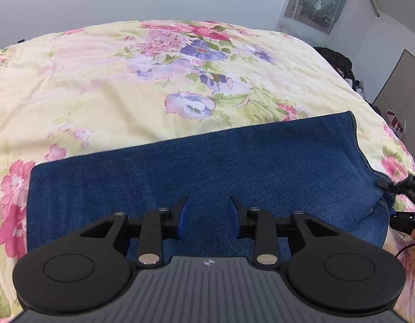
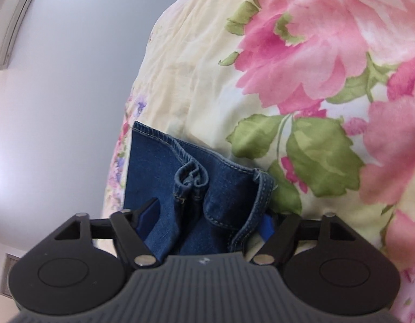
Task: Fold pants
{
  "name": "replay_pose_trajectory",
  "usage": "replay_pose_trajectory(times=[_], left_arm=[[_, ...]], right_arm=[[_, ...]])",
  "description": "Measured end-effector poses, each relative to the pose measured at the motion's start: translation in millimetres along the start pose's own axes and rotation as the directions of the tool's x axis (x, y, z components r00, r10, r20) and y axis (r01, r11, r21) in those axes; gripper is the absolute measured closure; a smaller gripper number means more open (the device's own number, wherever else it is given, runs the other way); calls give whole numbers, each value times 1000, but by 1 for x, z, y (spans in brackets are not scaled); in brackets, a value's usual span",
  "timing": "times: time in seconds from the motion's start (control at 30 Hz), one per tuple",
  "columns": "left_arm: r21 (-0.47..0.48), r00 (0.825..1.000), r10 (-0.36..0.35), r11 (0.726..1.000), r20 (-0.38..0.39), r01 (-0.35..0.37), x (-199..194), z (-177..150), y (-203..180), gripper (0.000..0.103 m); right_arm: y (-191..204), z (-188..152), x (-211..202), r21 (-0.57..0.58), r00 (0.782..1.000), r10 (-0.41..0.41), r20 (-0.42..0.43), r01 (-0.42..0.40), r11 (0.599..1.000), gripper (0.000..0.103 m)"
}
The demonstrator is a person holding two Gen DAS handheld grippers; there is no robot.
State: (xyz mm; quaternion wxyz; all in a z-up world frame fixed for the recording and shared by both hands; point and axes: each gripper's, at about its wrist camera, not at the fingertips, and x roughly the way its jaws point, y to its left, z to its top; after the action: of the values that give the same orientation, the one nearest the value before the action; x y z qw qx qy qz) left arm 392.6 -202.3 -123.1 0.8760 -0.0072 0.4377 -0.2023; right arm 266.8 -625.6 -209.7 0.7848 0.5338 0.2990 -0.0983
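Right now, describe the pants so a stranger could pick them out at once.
Find the bed under its cream floral quilt. On the near part lie the pants, a flat dark blue denim slab. They are the only plain, unpatterned cloth there, with pale stitched hems bunched at the right gripper.
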Motion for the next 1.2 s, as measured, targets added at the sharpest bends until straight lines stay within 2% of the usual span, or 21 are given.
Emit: replay_pose_trajectory(times=[0.17, 0.2, 0.27, 0.37, 0.6, 0.7, 0.83, 0.9, 1.07, 1.2], left_arm=[[46, 1000, -11, 999, 16, 10, 20, 20, -7, 65], [53, 1000, -16, 999, 17, 15, 25, 24, -9, 65], [63, 999, -30, 998, 17, 29, 39, 31, -15, 65], [69, 999, -33, 997, 17, 32, 62, 40, -22, 66], [84, 999, -12, 996, 37, 9, 103, 50, -34, 65], [59, 999, 11, 998, 30, -13, 113, 53, -37, 65], [99, 997, 42, 994, 61, -48, 96, 52, -43, 66], [119, 998, 29, 992, 64, -36, 79, 46, -45, 66], [138, 999, -31, 990, -9, 32, 46, 18, -60, 73], [150, 997, -46, 987, -66, 55, 33, -11, -76, 82]], right_arm=[[16, 4, -7, -126, 1000, -7, 1, 7, 992, 78], [24, 5, -8, -176, 1000, -13, 5, 13, 984, 80], [40, 5, -13, -270, 1000, -27, 15, 30, 962, 82], [54, 5, -18, -348, 999, -29, 16, 33, 937, 83], [57, 6, -23, -457, 999, -45, -6, 37, 889, 83], [55, 8, -19, -460, 998, -58, -16, 44, 887, 83], [52, 8, -17, -445, 997, -77, -24, 59, 894, 83], [51, 8, -18, -435, 996, -83, -25, 64, 898, 83], [55, 7, -19, -403, 995, -95, -11, 83, 911, 83], [60, 4, -22, -406, 994, -105, 7, 99, 909, 84]])
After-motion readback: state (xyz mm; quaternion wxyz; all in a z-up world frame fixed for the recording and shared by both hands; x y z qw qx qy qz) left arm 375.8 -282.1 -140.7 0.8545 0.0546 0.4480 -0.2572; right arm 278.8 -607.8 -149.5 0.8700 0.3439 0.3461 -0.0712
